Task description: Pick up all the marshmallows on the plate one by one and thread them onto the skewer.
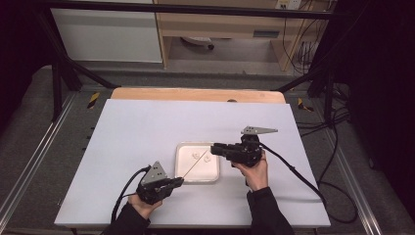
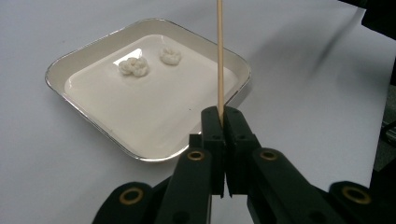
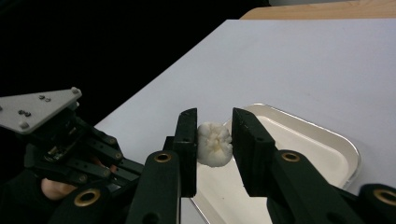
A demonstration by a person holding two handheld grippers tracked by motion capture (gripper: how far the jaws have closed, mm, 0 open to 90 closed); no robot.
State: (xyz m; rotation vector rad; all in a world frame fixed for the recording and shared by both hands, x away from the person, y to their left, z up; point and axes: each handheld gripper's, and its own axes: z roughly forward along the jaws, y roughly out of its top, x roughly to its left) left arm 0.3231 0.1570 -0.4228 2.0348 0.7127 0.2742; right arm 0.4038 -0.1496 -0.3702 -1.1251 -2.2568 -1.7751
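White bench [image 1: 147,132] carries a square tray [image 1: 182,176] near its front middle. At left, the left hand-held gripper [image 2: 223,116] pinches a thin skewer [image 2: 219,56] that angles over the tray, where two dumplings [image 2: 133,66] lie. At right, the right hand-held gripper [image 3: 214,140] clamps a third dumpling [image 3: 214,143] above the tray's edge

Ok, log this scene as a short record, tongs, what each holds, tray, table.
left tongs: shut on a thin wooden skewer, pointing over the tray
right tongs: shut on a white dumpling-like piece, above the tray
tray: white, square, holds two more white pieces
table: white top
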